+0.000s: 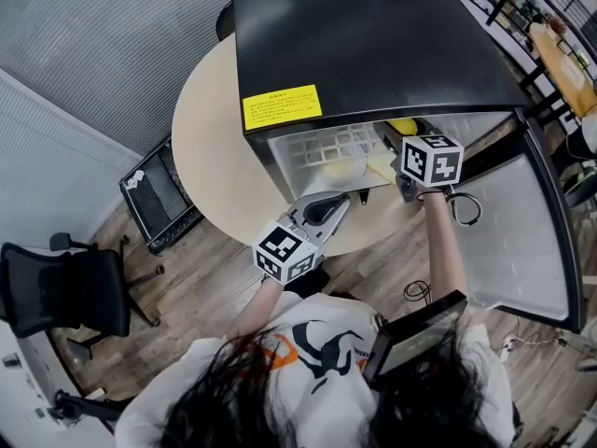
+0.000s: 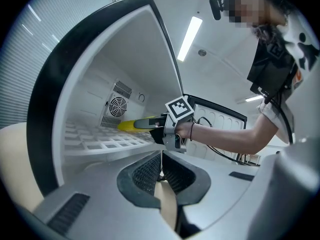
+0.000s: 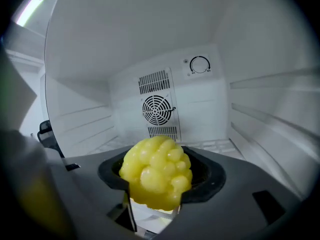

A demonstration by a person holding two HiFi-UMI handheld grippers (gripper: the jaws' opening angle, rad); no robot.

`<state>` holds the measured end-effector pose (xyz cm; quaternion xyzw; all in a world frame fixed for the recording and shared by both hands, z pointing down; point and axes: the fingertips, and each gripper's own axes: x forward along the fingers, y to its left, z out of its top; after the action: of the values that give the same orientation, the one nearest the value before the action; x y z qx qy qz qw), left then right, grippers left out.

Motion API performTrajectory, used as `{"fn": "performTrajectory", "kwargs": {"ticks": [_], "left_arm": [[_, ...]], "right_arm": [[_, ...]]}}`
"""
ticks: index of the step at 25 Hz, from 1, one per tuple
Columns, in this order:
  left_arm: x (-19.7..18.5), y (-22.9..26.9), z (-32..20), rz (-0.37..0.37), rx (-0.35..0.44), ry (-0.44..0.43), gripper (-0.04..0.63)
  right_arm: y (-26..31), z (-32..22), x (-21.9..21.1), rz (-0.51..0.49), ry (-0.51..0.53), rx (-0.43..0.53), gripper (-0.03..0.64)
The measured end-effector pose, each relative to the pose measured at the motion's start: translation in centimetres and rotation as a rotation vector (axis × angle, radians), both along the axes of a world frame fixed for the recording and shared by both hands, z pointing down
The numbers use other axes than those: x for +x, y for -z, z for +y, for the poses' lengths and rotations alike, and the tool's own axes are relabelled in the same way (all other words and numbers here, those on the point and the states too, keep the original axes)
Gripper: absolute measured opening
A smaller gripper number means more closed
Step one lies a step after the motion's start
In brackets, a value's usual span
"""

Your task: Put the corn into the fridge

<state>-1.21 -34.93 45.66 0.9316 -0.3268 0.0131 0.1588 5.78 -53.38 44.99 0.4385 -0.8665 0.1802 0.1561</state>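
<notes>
The yellow corn [image 3: 156, 173] is clamped between the jaws of my right gripper [image 3: 156, 181], which reaches into the open fridge [image 1: 373, 45] above its white wire shelf [image 2: 100, 141]. In the head view the corn [image 1: 403, 126] shows just under the fridge's top edge, ahead of the right gripper [image 1: 407, 143]. The left gripper view shows the corn [image 2: 129, 125] sticking out of the right gripper [image 2: 149, 122] toward the fan. My left gripper [image 1: 322, 211] sits low at the fridge's front opening, over the table edge, its jaws [image 2: 161, 170] shut with nothing between them.
The black fridge stands on a round beige table [image 1: 210, 147], its door [image 1: 522, 231] swung open to the right. The back wall carries a fan grille [image 3: 157, 109] and a dial [image 3: 199, 65]. A black office chair [image 1: 65, 292] and a dark box [image 1: 159, 194] stand on the wood floor.
</notes>
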Motion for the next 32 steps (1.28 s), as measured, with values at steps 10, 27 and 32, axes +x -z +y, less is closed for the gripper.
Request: {"fn": "performTrajectory", "kwargs": {"ticks": [10, 27, 32], "left_arm": [[1.1, -0.3, 0.9, 0.002, -0.007, -0.017, 0.009], [0.0, 0.0, 1.4, -0.013, 0.003, 0.029, 0.009], [0.2, 0.2, 1.8, -0.013, 0.005, 0.031, 0.009]], "right_arm": [[-1.0, 0.2, -0.4, 0.138, 0.119, -0.034, 0.253], [-0.9, 1.1, 0.3, 0.261, 0.069, 0.051, 0.267], [1.2, 1.8, 1.0, 0.209, 0.031, 0.088, 0.267]]}}
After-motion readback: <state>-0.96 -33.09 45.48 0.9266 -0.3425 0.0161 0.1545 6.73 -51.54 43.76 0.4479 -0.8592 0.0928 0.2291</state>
